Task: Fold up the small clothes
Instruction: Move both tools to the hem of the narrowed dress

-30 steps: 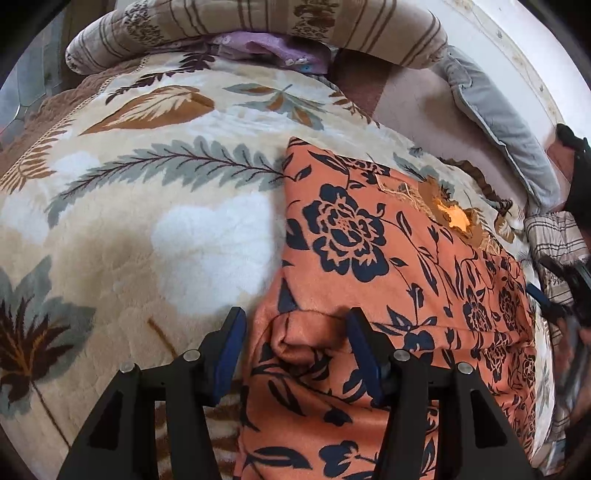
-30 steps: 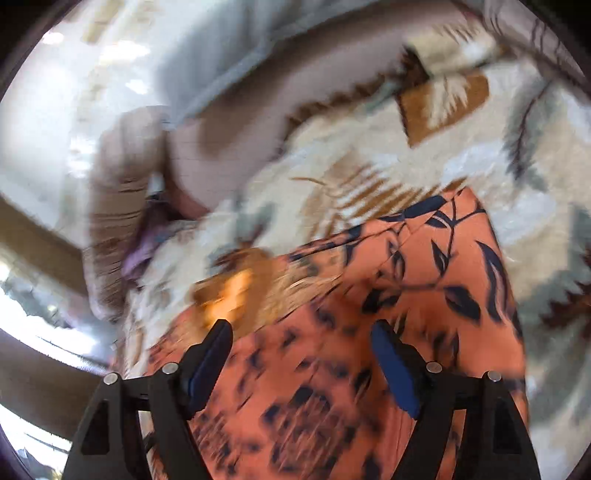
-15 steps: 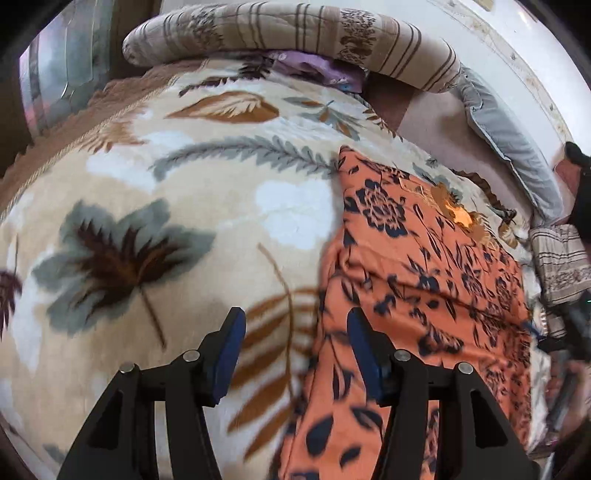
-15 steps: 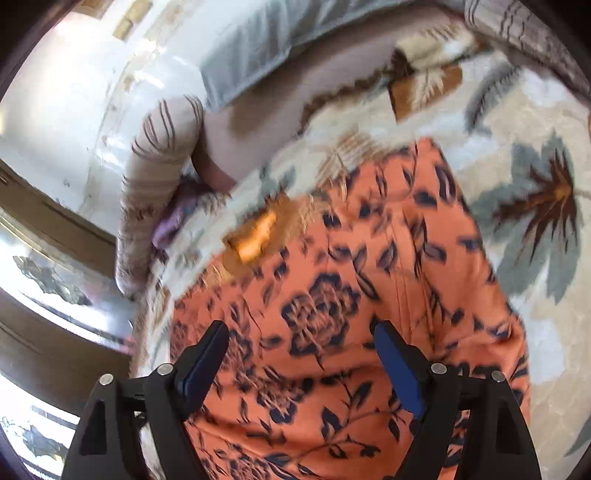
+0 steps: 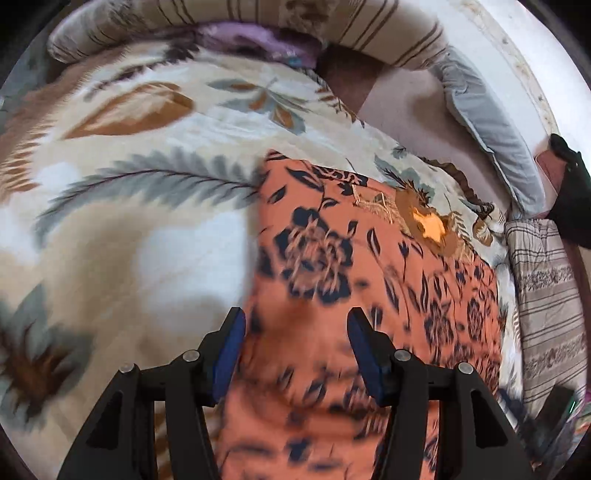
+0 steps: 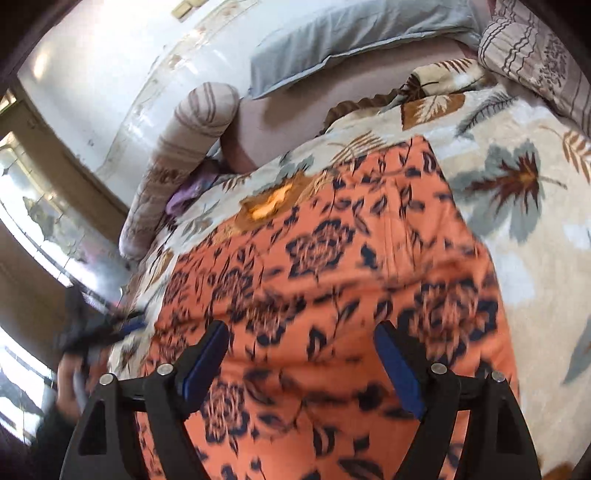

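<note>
An orange garment with dark blue flowers (image 5: 351,266) lies spread on the leaf-patterned blanket (image 5: 129,221); it also fills the middle of the right wrist view (image 6: 332,277). My left gripper (image 5: 295,343) is open and empty above the garment's left edge, near its lower part. My right gripper (image 6: 301,354) is open and empty above the garment's middle. Both views are blurred close to the fingers.
A striped bolster (image 5: 295,26) and a purple cloth (image 5: 255,40) lie at the far end of the bed. A grey pillow (image 5: 491,122) lies along the white wall. A striped folded cloth (image 5: 546,302) lies at the right. The other hand and gripper (image 6: 85,332) show at left.
The left gripper has swung back right and closer over the garment's edge. The right gripper has moved lower and closer to the garment. Both stay open and empty.
</note>
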A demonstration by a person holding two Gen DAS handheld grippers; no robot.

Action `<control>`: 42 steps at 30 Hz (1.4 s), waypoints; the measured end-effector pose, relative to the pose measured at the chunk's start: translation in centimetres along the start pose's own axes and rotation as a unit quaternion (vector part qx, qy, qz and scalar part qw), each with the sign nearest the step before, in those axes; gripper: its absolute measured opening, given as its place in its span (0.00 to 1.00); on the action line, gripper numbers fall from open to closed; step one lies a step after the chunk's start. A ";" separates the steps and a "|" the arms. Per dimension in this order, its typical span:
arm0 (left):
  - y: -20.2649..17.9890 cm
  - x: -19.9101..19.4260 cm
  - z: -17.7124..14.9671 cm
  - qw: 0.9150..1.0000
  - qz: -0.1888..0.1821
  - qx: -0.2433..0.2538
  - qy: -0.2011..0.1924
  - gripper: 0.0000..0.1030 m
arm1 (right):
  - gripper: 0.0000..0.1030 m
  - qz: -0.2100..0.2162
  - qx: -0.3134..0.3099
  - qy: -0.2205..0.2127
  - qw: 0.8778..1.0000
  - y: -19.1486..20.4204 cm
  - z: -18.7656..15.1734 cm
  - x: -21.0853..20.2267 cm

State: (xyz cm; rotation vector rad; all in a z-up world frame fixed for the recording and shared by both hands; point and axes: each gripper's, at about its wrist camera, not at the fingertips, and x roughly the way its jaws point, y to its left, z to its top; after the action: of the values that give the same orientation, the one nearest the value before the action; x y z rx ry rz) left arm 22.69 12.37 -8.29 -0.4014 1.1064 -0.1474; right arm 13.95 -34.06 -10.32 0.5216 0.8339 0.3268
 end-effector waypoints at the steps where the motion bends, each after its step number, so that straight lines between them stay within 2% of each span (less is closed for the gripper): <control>1: 0.1 1.5 0.7 1.000 0.020 0.006 0.011 0.26 | 0.81 -0.002 -0.001 0.000 1.000 -0.2 -0.7 -0.2; 2: 0.6 2.6 1.0 0.999 0.045 -0.001 0.029 0.14 | 0.81 -0.004 0.001 0.001 1.000 -0.5 -1.1 -0.2; 3: 1.4 3.4 1.2 0.998 0.038 -0.018 0.039 0.15 | 0.81 0.000 0.003 0.002 1.000 -0.6 -1.2 -0.1; 4: 2.1 3.2 1.4 0.999 0.021 -0.029 0.034 0.15 | 0.81 0.002 0.002 0.004 1.000 -0.7 -1.1 0.1; 5: 2.2 3.0 1.6 0.999 0.019 -0.027 0.032 0.15 | 0.81 0.000 0.001 0.003 1.000 -0.8 -1.0 0.2; 12: 1.9 1.2 1.7 0.999 0.038 -0.014 0.007 0.12 | 0.81 0.021 0.031 -0.008 0.999 -1.9 -0.8 0.2; 14: 1.3 0.9 2.5 1.000 0.025 -0.007 -0.003 0.13 | 0.81 0.022 0.033 -0.008 0.999 -1.9 -0.9 0.4; 15: 1.0 0.8 3.1 1.000 0.012 -0.007 -0.009 0.15 | 0.81 0.023 0.034 -0.007 0.999 -2.0 -0.8 0.5; 17: 0.6 1.1 4.1 1.000 -0.001 -0.013 -0.021 0.30 | 0.81 0.026 0.033 -0.007 0.999 -2.0 -0.8 0.6; 18: 0.5 2.0 4.6 1.000 0.010 -0.016 -0.016 0.35 | 0.81 0.028 0.032 -0.007 0.999 -1.9 -0.7 0.6; 19: 0.7 2.9 4.9 1.000 0.018 -0.014 -0.008 0.33 | 0.81 0.030 0.030 -0.007 0.999 -1.8 -0.7 0.6; 20: 1.1 4.2 5.0 0.999 0.040 -0.014 0.000 0.26 | 0.81 0.030 0.030 -0.006 0.999 -1.7 -0.7 0.7; 21: 1.8 4.8 4.9 0.999 0.032 -0.025 -0.003 0.24 | 0.81 0.030 0.030 -0.005 0.999 -1.7 -0.7 0.7; 23: 2.1 4.3 5.1 0.999 0.027 -0.033 -0.015 0.22 | 0.81 0.027 0.032 -0.003 0.999 -1.8 -0.7 0.7; 26: 1.6 2.8 4.9 0.996 0.074 -0.028 -0.032 0.22 | 0.81 0.027 0.047 -0.004 0.999 -2.3 -0.7 0.7; 28: 1.4 1.0 4.2 0.996 0.074 -0.024 -0.045 0.22 | 0.81 0.022 0.053 -0.009 0.998 -2.7 -0.7 0.6; 30: 1.3 -1.4 2.4 0.998 0.049 -0.021 -0.045 0.24 | 0.81 0.014 0.052 -0.018 0.998 -2.9 -0.6 -0.1; 32: 1.2 -3.7 0.1 0.998 0.035 -0.009 -0.047 0.35 | 0.81 0.007 0.057 -0.030 0.998 -3.0 -0.4 -1.4; 34: 1.4 -6.6 -3.1 0.998 0.030 -0.001 -0.058 0.60 | 0.81 0.008 0.064 -0.044 0.997 -3.0 -0.2 -3.3; 35: 1.4 -7.9 -4.6 0.997 0.029 0.003 -0.065 0.64 | 0.81 0.010 0.066 -0.045 0.997 -3.1 -0.1 -4.3; 36: 1.6 -8.9 -6.0 0.997 0.027 0.005 -0.068 0.66 | 0.81 0.011 0.067 -0.039 0.997 -3.1 -0.1 -5.1; 38: 2.6 -11.2 -9.3 0.998 0.019 -0.003 -0.063 0.66 | 0.81 -0.001 0.069 0.000 0.998 -3.6 -0.6 -7.0; 42: 5.1 -13.8 -15.4 0.999 -0.008 -0.037 -0.028 0.67 | 0.81 -0.028 0.089 0.085 0.992 -5.7 -2.5 -10.4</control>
State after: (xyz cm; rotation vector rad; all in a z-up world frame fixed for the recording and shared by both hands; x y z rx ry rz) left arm 2.42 17.66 -4.59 -0.4784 1.0557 -0.1079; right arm 5.88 -42.92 -8.52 0.6421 1.0478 0.2475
